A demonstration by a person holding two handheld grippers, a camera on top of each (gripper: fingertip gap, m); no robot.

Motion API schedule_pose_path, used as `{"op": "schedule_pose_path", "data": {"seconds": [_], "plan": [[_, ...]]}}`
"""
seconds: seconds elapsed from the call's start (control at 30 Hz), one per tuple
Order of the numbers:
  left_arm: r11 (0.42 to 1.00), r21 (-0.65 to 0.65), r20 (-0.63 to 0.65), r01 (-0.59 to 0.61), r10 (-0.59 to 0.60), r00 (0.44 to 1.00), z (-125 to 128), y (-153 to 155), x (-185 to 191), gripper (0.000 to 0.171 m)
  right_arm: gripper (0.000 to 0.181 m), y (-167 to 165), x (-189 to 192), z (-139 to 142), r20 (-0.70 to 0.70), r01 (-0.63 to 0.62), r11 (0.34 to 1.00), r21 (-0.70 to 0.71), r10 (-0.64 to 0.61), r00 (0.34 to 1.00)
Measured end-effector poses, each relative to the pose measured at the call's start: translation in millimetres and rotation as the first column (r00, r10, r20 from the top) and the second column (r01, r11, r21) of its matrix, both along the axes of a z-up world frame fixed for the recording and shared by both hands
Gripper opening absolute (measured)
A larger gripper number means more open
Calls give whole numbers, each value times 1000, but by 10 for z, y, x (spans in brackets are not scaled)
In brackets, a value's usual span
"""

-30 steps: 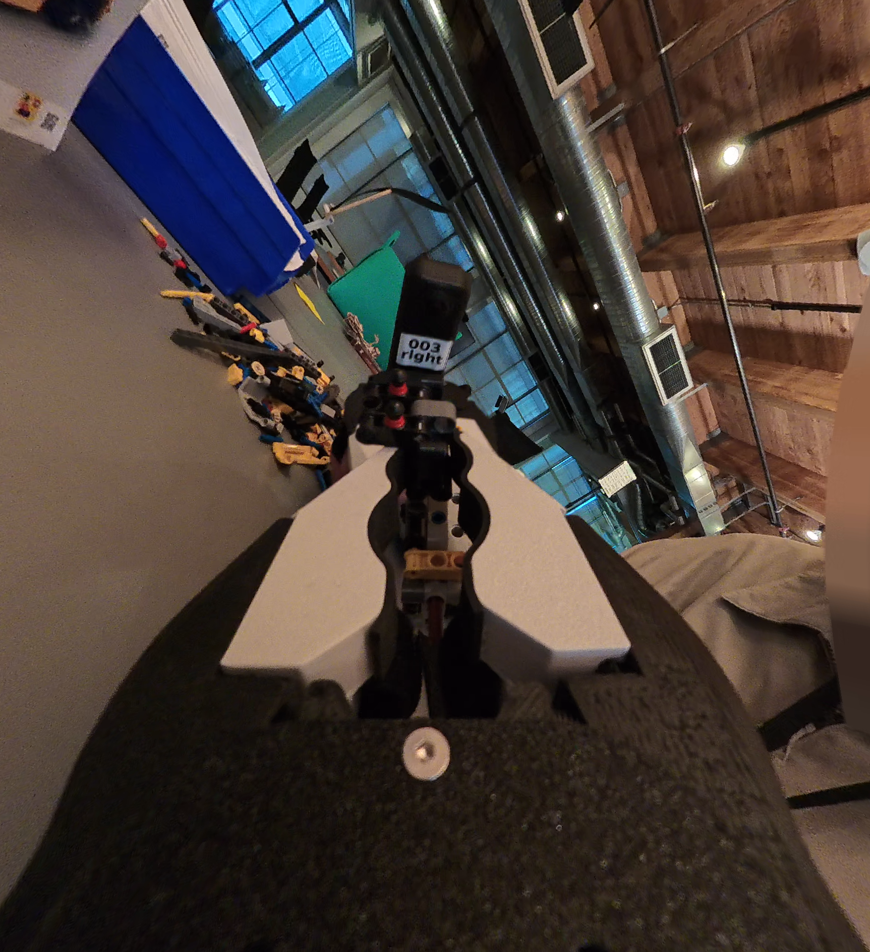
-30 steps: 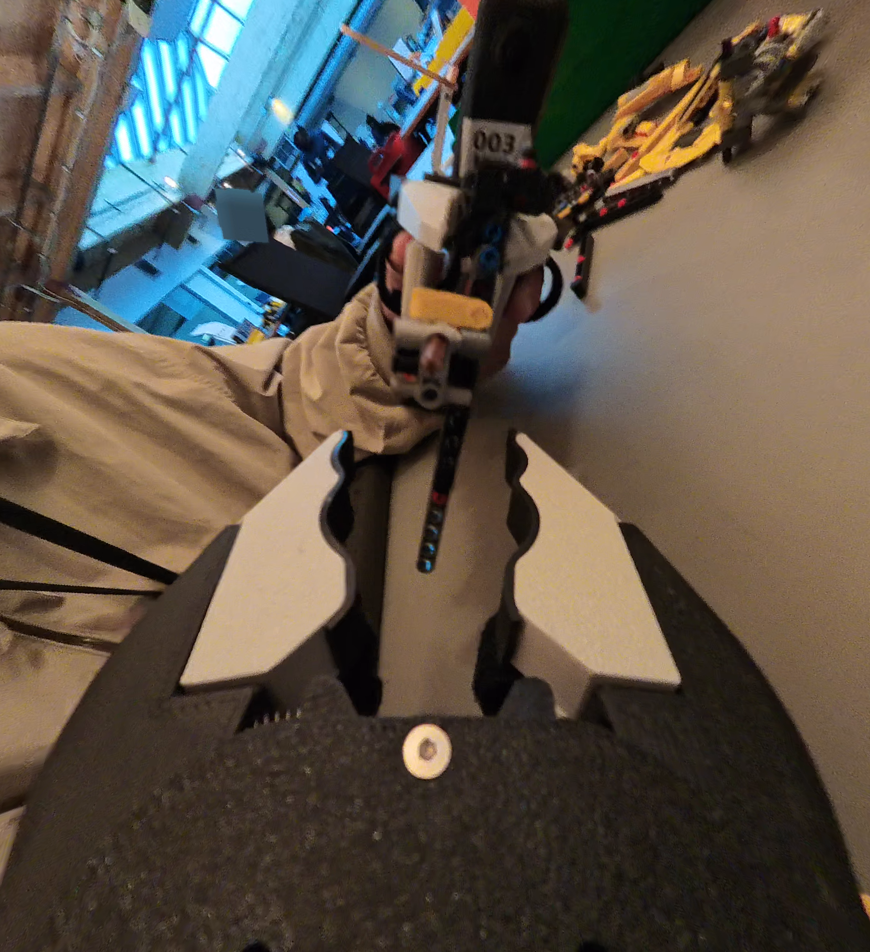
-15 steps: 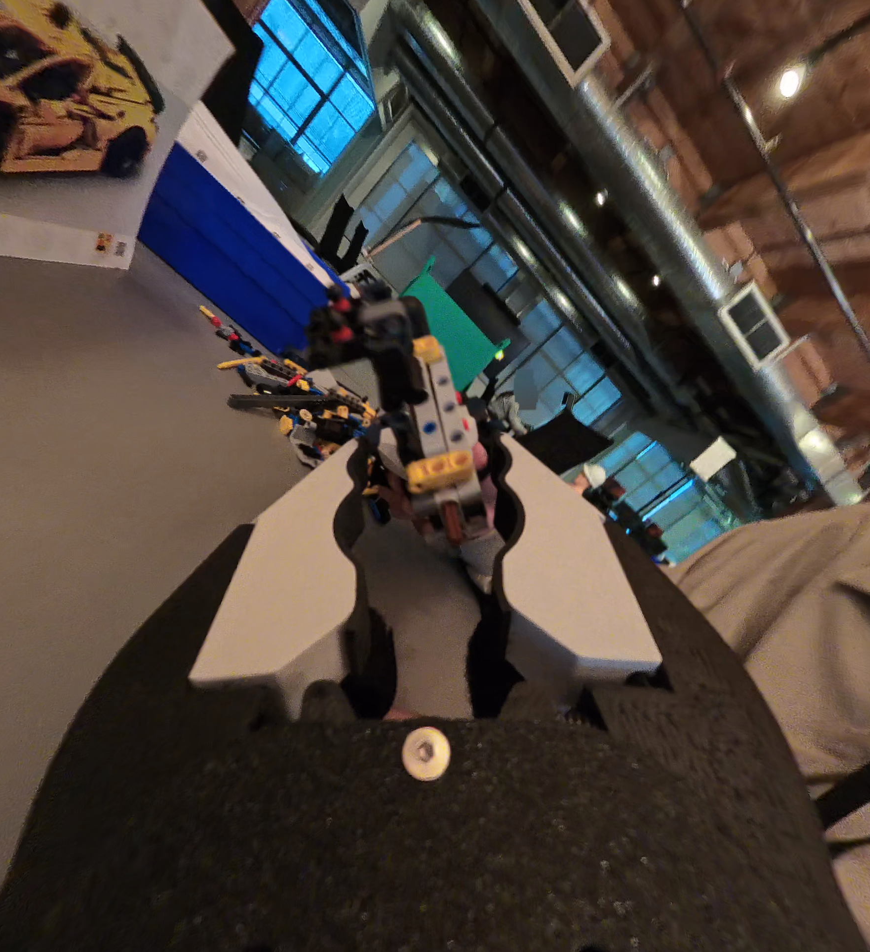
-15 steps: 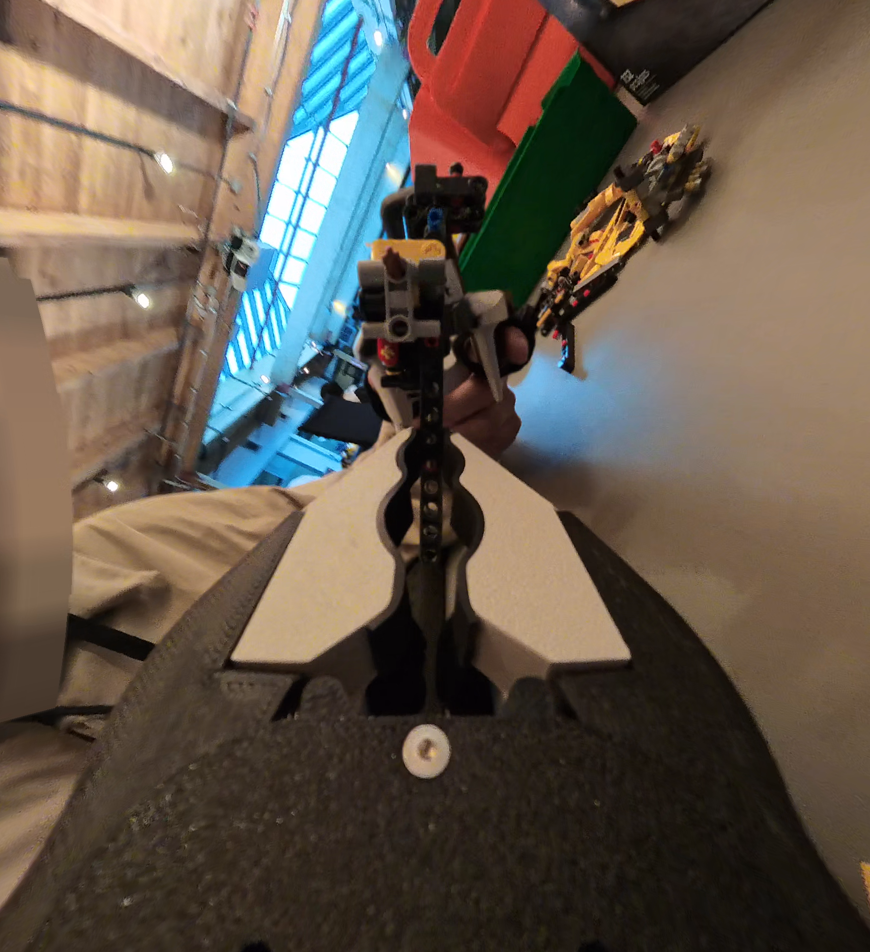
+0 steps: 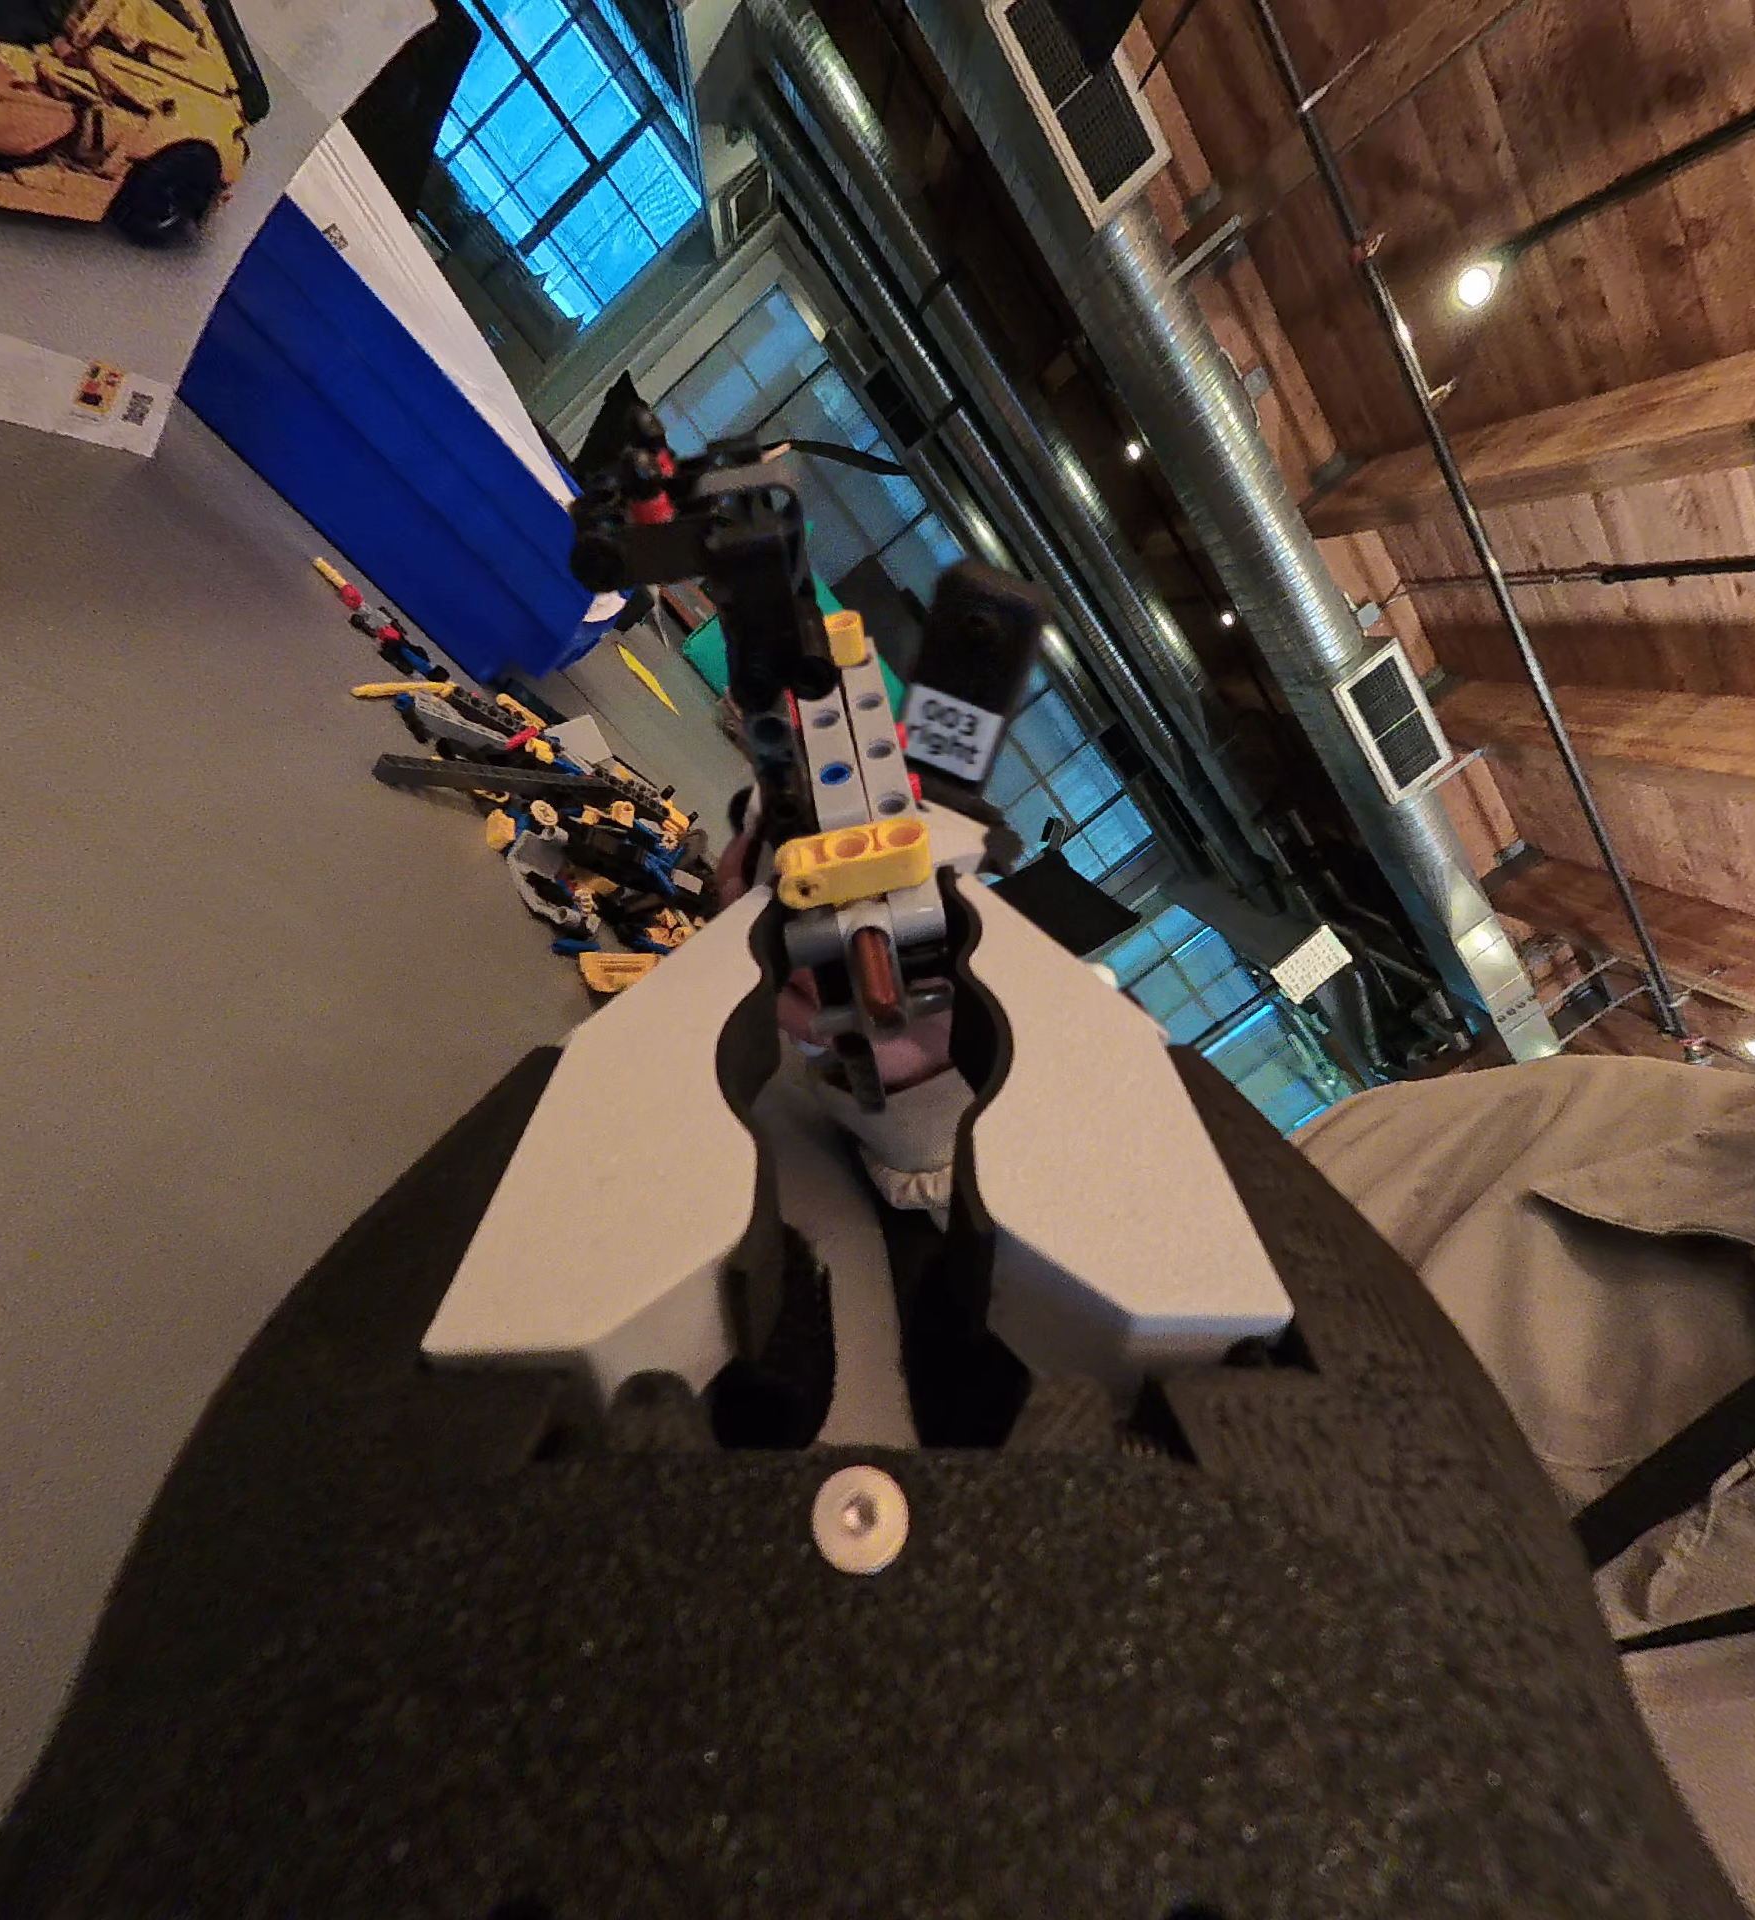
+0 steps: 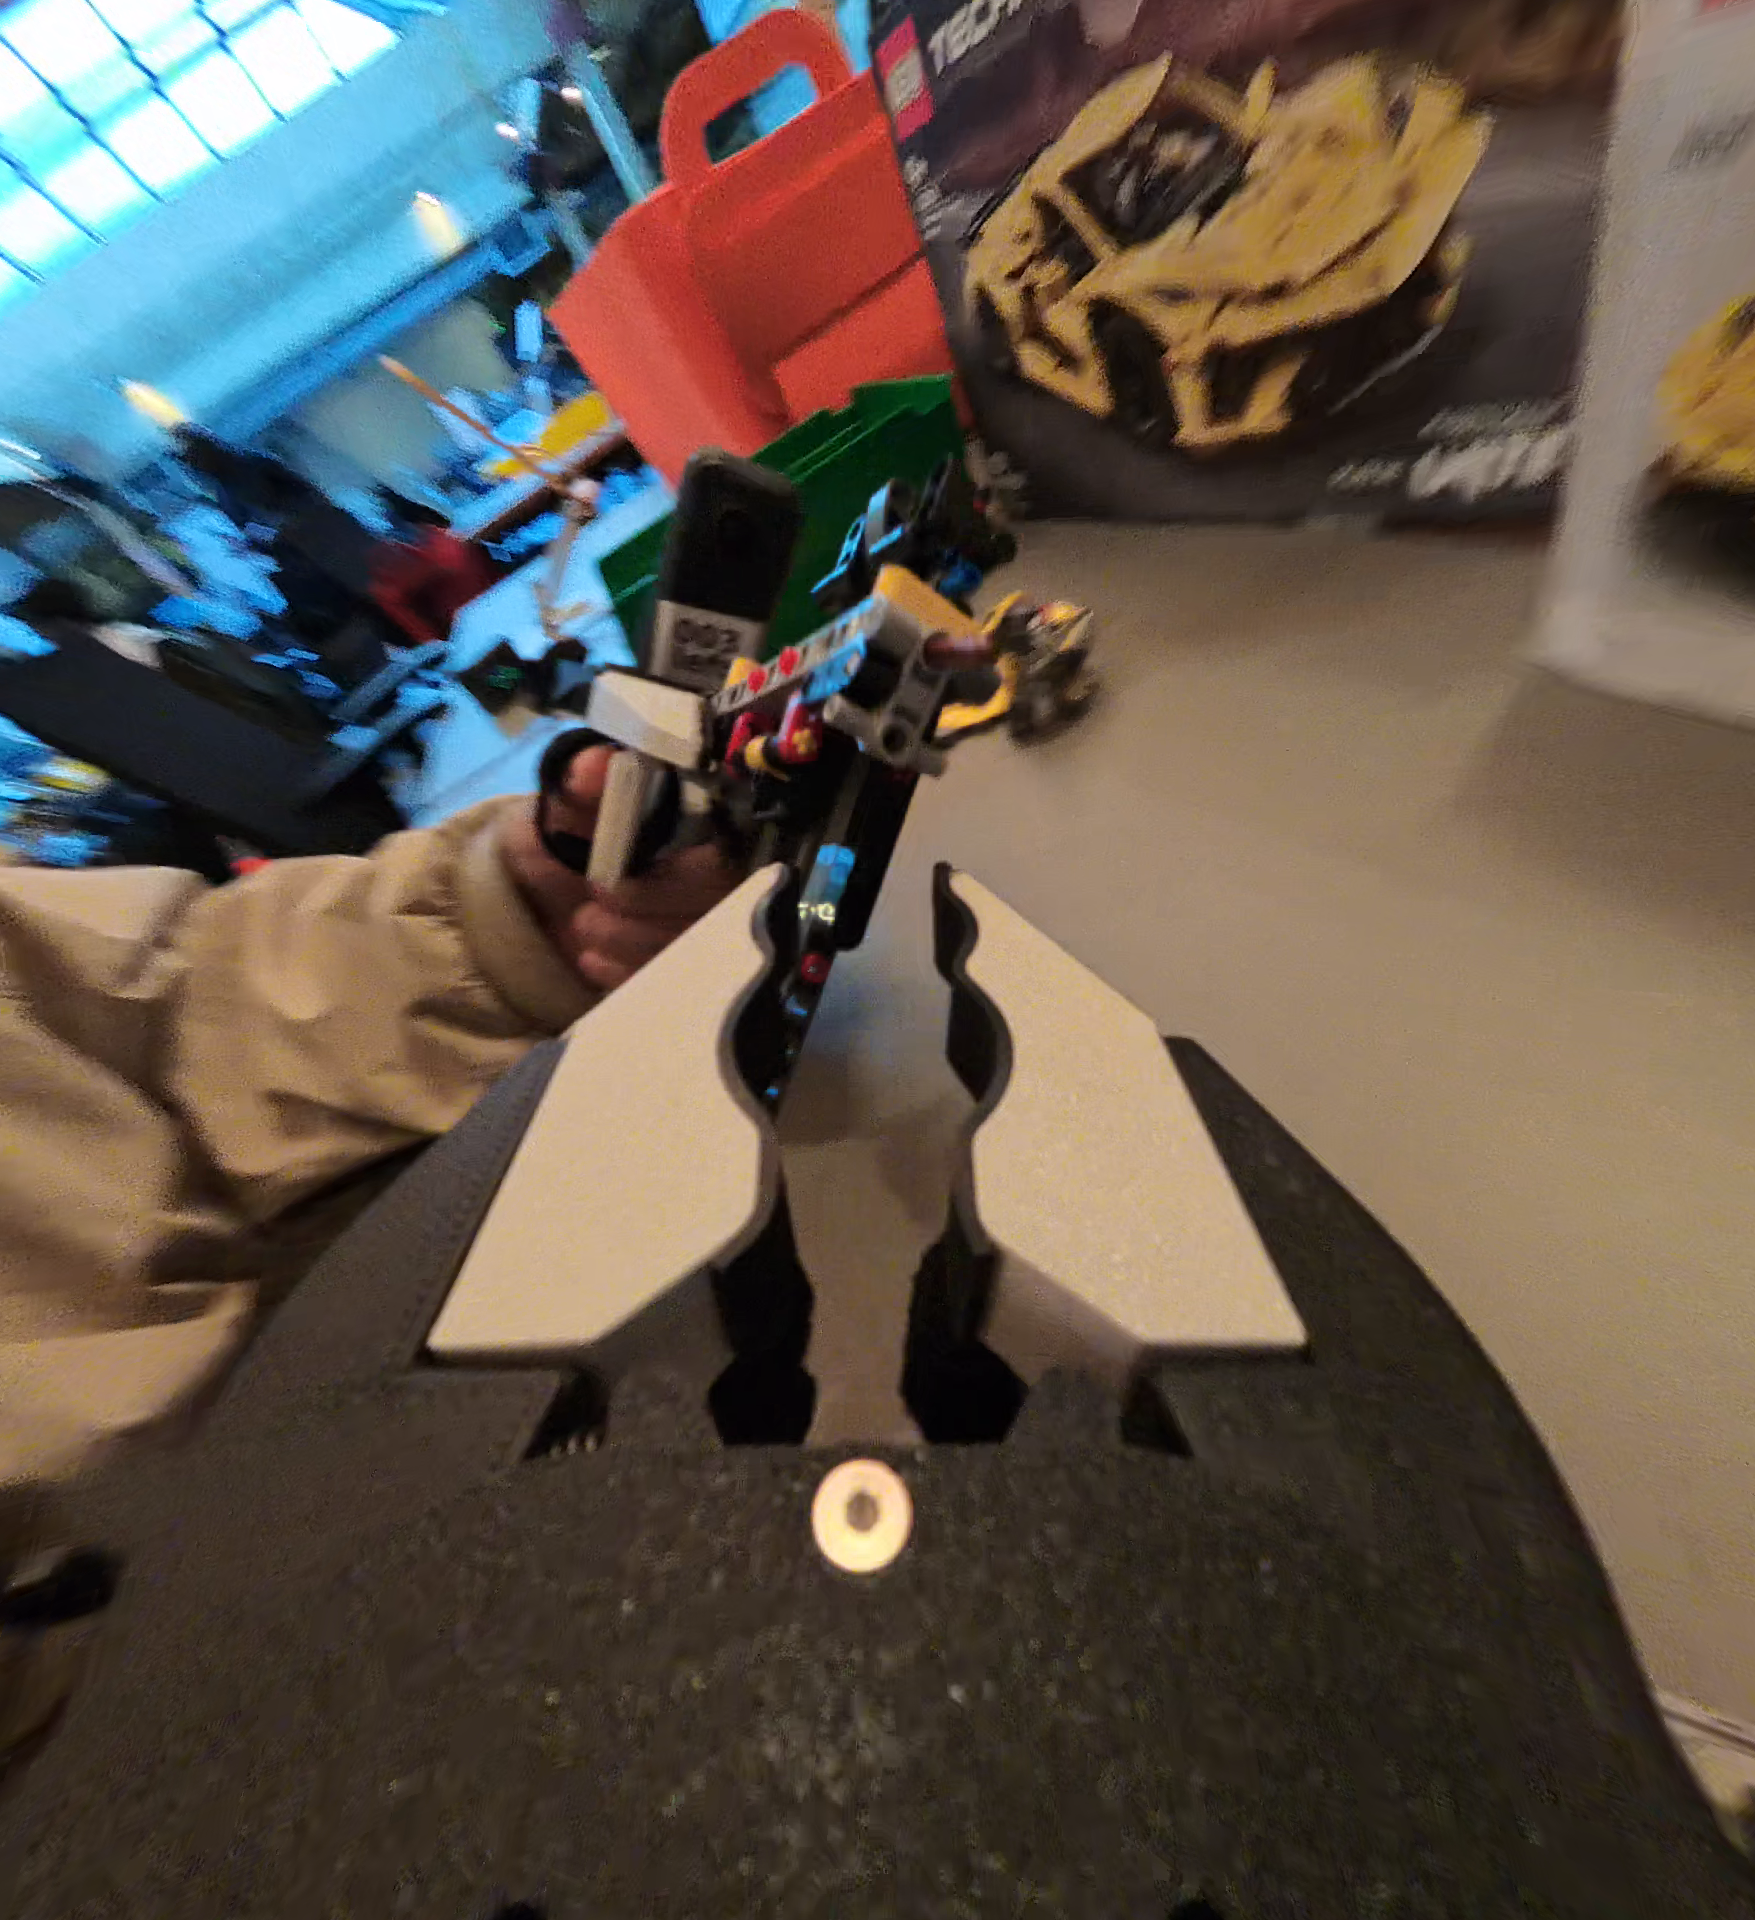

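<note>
Between my left gripper's [image 5: 857, 935] grey fingers [image 5: 634, 1143] sits the end of a brick assembly [image 5: 831, 790] — grey beams, a yellow connector, a brown axle. The tips clamp its grey end. Beyond it a pile of loose bricks [image 5: 561, 821] lies on the grey table [image 5: 125, 935], beside a blue box [image 5: 374, 457].

In the right wrist view, my right gripper [image 6: 857, 883] stands parted; a black beam of the same brick assembly [image 6: 831, 707] hangs by its left finger — whether touching, I cannot tell. The left gripper [image 6: 644, 769] holds the assembly there, a red bag [image 6: 748, 270] behind.
</note>
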State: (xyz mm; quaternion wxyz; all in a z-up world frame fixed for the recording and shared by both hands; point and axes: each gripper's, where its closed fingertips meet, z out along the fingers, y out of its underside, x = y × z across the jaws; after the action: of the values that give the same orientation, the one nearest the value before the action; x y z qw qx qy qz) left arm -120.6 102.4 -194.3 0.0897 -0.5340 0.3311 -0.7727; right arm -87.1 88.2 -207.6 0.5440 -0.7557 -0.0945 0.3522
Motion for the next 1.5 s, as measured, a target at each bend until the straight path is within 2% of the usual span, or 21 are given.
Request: {"op": "schedule_pose_path", "data": {"seconds": [0.1,0.23,0.43,0.57,0.83,1.17,1.23,1.33,1.43,1.5], "plan": [[999,16,-1,-38,38,999,-4,39,12,27,29,31,58,112,138,93,989,119,-109,984],[998,18,1,-62,62,998,-2,84,10,28,41,68,165,122,225,173,973,153,-204,953],[996,5,40,-90,89,995,77,155,-30,27,41,55,25,12,369,117,982,148,-165,915],[993,-1,60,-121,121,991,120,218,-55,27,32,55,-67,-44,476,98,981,169,-168,863],[995,2,31,-97,97,995,57,171,-23,27,17,60,-54,-9,514,115,971,208,-209,832],[995,0,22,-104,104,994,35,184,-15,27,16,80,-44,-63,542,121,973,198,-211,814],[996,-7,33,-90,90,995,56,171,-27,27,18,69,-64,-23,517,115,970,215,-213,829],[999,2,68,-39,39,997,120,82,-57,26,22,25,-108,105,384,105,968,228,-189,904],[998,49,111,33,-38,993,202,-72,-104,26,25,-35,-153,209,125,43,988,151,-63,990],[991,118,126,68,-83,989,227,-185,-135,26,22,-121,-205,312,-78,-62,991,117,72,994]]}}
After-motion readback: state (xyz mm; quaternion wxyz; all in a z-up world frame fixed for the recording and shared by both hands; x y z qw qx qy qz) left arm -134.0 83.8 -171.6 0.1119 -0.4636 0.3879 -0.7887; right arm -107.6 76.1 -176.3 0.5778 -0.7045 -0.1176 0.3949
